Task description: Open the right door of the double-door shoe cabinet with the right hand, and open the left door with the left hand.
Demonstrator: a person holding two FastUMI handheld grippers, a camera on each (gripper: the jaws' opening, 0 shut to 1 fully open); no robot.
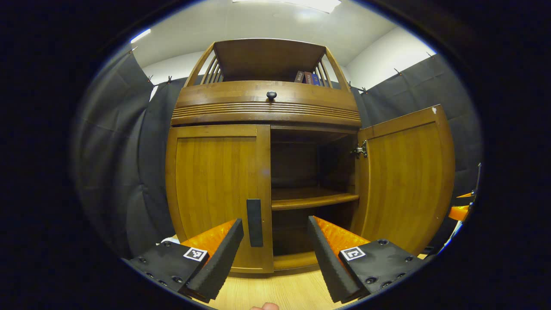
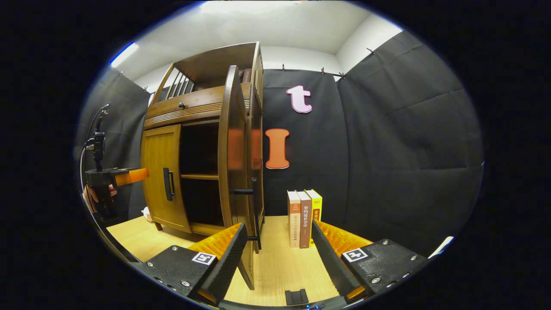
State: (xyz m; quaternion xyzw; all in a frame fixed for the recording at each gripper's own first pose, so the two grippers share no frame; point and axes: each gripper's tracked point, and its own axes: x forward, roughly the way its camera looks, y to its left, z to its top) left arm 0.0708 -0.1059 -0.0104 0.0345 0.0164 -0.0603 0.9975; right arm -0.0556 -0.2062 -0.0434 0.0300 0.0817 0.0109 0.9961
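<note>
The wooden shoe cabinet (image 1: 267, 107) faces me in the left gripper view. Its left door (image 1: 215, 185) is closed, and the dark vertical handle (image 1: 254, 222) lies between the fingers of my left gripper (image 1: 275, 254), close to the left finger, which stands open. The right door (image 1: 407, 181) is swung wide, baring the inner shelf (image 1: 314, 199). In the right gripper view that right door (image 2: 234, 163) appears edge-on, its handle (image 2: 255, 206) just ahead of my open right gripper (image 2: 280, 254). The left gripper (image 2: 116, 177), held by a hand, hovers before the closed left door (image 2: 165, 176).
Three upright books (image 2: 304, 217) stand on the light wooden table (image 2: 280, 267) right of the open door. A drawer with a round knob (image 1: 271, 94) tops the doors, and books (image 1: 306, 77) sit on the upper shelf. Black cloth walls surround the cabinet.
</note>
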